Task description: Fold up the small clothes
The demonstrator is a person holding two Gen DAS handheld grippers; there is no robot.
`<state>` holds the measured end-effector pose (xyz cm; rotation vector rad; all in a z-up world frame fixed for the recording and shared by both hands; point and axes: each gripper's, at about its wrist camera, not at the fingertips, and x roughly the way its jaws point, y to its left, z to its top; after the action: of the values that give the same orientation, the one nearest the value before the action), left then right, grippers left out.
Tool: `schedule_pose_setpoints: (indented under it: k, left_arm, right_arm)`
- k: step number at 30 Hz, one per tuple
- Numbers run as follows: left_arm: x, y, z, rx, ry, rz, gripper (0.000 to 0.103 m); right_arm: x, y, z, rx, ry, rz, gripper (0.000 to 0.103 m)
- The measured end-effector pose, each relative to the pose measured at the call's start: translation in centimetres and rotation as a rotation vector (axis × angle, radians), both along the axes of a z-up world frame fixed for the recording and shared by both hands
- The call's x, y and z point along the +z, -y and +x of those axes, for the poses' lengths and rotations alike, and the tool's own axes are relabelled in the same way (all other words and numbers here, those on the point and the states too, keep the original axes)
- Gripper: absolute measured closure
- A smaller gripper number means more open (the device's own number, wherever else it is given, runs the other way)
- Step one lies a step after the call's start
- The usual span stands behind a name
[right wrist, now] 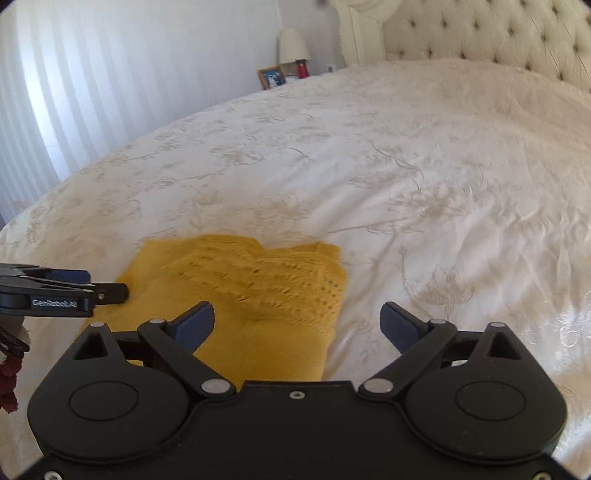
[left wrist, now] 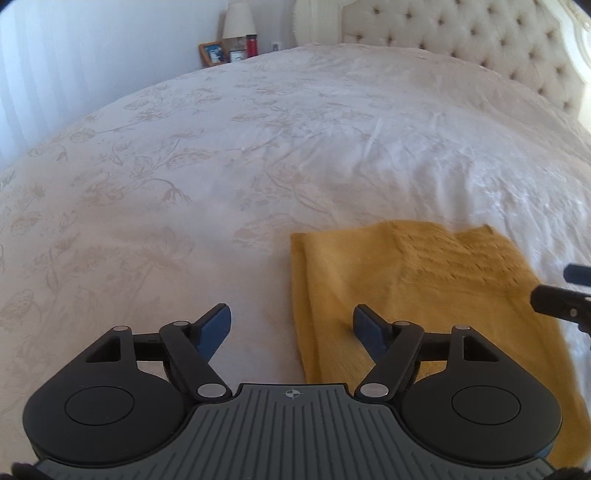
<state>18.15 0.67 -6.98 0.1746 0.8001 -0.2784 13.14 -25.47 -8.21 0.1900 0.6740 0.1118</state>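
Garment, yellow, folded, lies between my claws, long axis running away from me; left claw and right claw both gape empty, straddling its side edges.

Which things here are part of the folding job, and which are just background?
Job:
- yellow knit garment, lying folded on the bedspread
- left gripper, open, nothing held
- right gripper, open, nothing held

Background:
- lamp
- picture frame
- red bottle
- tufted headboard
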Motion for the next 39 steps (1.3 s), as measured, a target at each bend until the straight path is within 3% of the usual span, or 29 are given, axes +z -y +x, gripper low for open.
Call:
schedule_pose_setpoints:
  k: [6,11,17,22,27,33,35,39]
  left_arm:
    - [-1.2,0.3,-1.8,0.001,-0.046,0.000,0.030]
    - [-1.6,0.0,-1.5,0.020,-0.071,-0.012,0.029]
    - [0.4,0.3,-3.6,0.039,-0.002,0.039,0.030]
    - [2.8,-0.3,-7.0,0.058,-0.019,-0.037,0.030]
    - [4.9,-0.5,-12.1,0.044,0.018,-0.080,0.030]
    - [6.3,-0.1,-17.1,0.107,0.064,-0.043,0.030]
    - [6.3,0.4,-17.9,0.129,0.042,-0.006,0.029]
    - [5.8,1.2,-18.3,0.125,-0.023,0.028,0.029]
  right_arm:
    - [-1.4,-1.3,-1.5,0.014,-0.057,-0.091,0.006]
    - [-3.0,-0.3,-2.0,-0.026,-0.090,-0.031,0.002]
    - [0.4,0.0,-4.5,-0.045,0.000,0.002,0.001]
    - [3.6,0.2,-7.9,-0.063,0.048,0.068,0.001]
    - [5.5,-0.2,-11.0,-0.055,0.050,0.103,0.001]
    - [6.8,-1.1,-14.6,-0.085,0.082,0.054,0.001]
    - [6.9,-1.3,-15.6,-0.121,0.091,0.037,0.001]
    - [6.7,-2.3,-16.8,-0.216,0.077,-0.090,0.001]
